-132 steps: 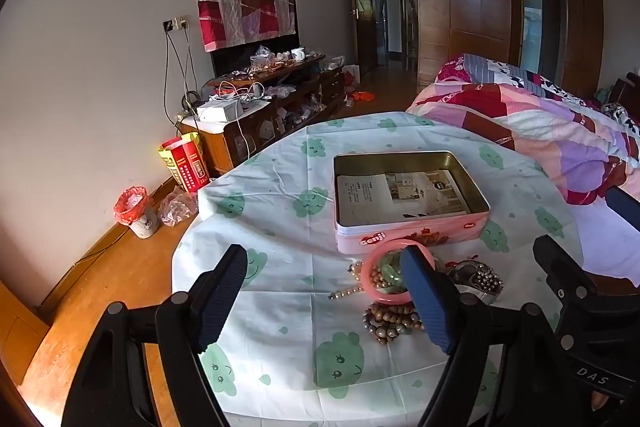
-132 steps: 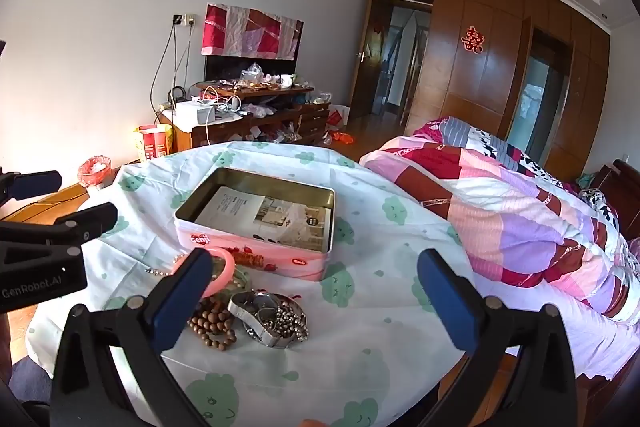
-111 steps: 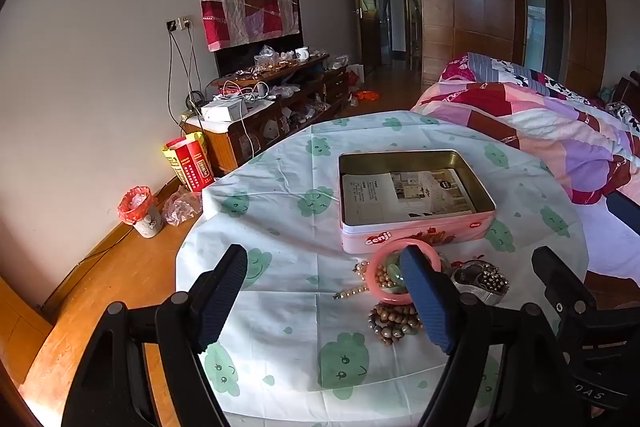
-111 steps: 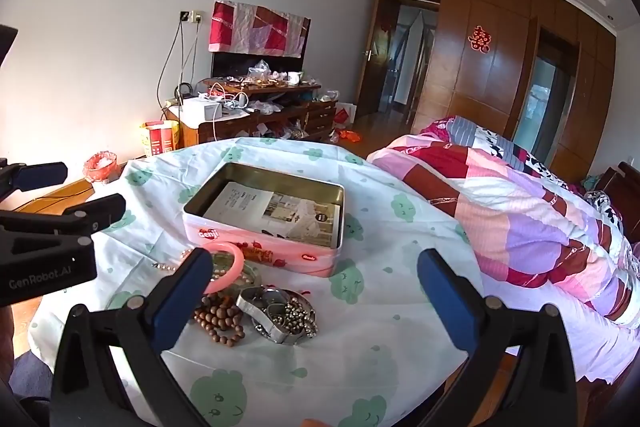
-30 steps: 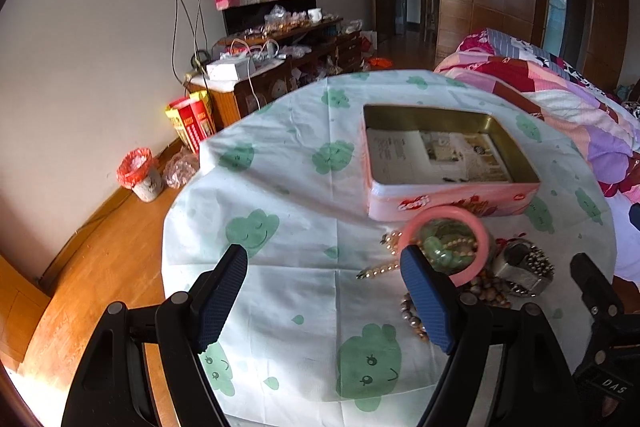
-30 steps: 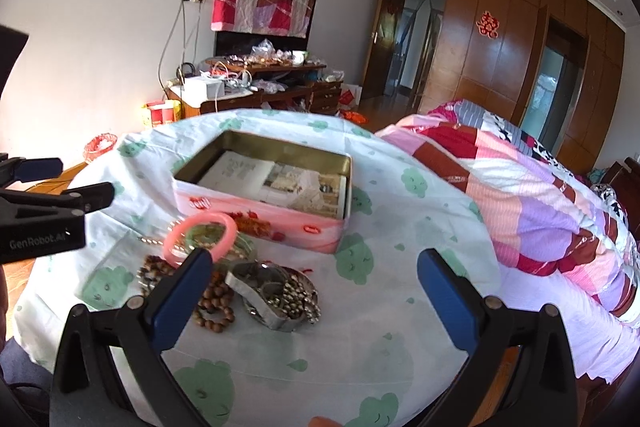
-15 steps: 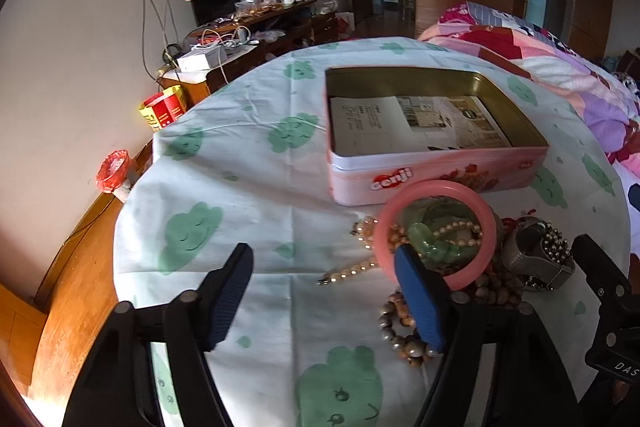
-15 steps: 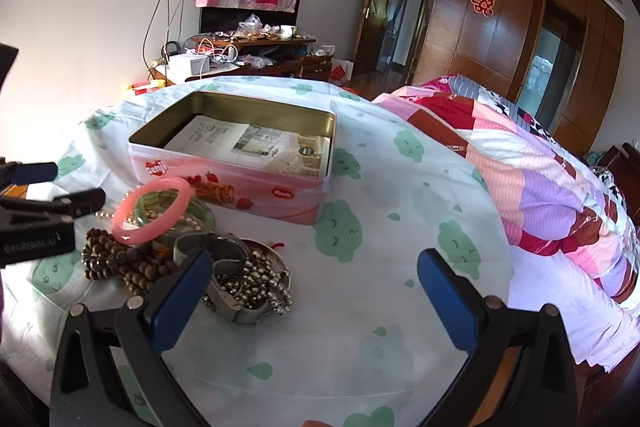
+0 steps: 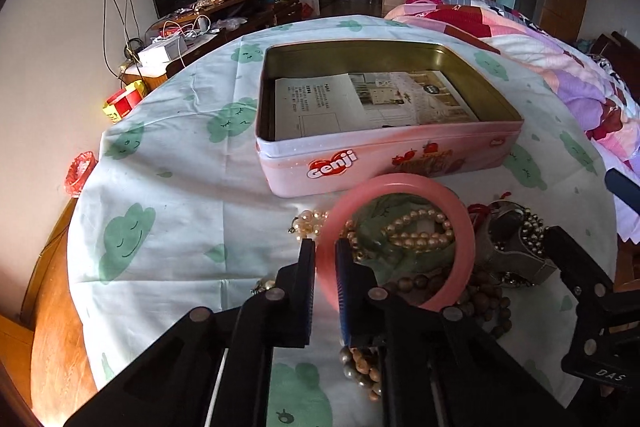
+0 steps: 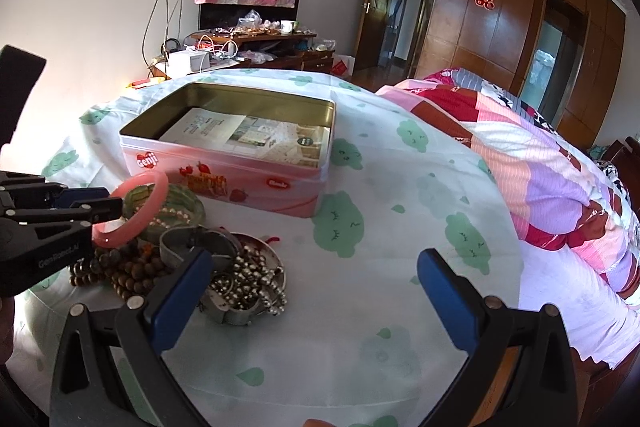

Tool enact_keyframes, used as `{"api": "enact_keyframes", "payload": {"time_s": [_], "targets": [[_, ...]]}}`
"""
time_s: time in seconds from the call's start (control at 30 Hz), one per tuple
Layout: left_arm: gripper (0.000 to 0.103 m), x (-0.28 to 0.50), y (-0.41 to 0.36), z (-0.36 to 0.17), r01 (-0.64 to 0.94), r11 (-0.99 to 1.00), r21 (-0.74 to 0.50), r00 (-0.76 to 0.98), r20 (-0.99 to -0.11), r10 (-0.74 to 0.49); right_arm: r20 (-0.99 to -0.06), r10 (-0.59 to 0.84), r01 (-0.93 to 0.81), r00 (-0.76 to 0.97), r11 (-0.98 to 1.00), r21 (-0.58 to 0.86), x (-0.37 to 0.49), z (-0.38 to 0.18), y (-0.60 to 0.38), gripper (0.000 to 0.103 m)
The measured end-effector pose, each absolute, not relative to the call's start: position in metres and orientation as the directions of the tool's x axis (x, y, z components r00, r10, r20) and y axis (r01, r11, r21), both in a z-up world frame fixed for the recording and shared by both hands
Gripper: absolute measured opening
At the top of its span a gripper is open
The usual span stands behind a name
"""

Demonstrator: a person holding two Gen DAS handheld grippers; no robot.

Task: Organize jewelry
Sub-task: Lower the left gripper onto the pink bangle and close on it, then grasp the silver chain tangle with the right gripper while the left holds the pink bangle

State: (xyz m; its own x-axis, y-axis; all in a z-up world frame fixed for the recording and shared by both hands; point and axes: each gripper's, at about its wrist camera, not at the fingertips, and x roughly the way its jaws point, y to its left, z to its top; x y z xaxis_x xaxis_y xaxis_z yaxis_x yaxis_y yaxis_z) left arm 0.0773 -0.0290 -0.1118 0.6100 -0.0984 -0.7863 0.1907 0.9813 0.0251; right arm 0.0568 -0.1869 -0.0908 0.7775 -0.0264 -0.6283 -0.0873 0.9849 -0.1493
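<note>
In front of the pink Genji tin (image 9: 384, 163), at its six o'clock, the left gripper (image 9: 325, 259) has just closed onto the pink bangle (image 9: 400, 243) atop the jewelry heap. The right gripper (image 10: 312, 279) hangs spread wide, holding nothing.

round table (image 9: 180, 195) under a white cloth with green cloud faces. on it sits an open pink tin (image 9: 384, 163) with printed paper inside. right in front of the tin lies a jewelry heap: wooden beads (image 10: 120, 273), pearls (image 9: 306, 225), a metal dish (image 10: 240, 303) of silver beads.
</note>
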Motion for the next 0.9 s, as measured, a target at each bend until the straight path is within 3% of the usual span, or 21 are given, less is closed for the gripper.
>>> {"api": "enact_keyframes", "payload": {"time_s": [0.33,0.6,0.9], "targets": [[0.008,0.063,-0.013,-0.087,0.183,0.983,0.004,0.667,-0.735,-0.121,-0.615,-0.021,-0.088,0.788,0.985,-0.145,0.056,-0.09,-0.187,0.103],[0.008,0.051,0.004,-0.066,0.152,0.988,0.005,0.718,-0.687,-0.107,-0.605,0.037,-0.138,0.795,0.983,-0.12,0.054,-0.087,-0.183,0.089],[0.008,0.051,0.018,-0.07,0.118,0.993,0.012,0.716,-0.694,-0.077,-0.624,0.13,-0.245,0.77,0.964,-0.102,0.058,-0.088,-0.165,0.076]]}}
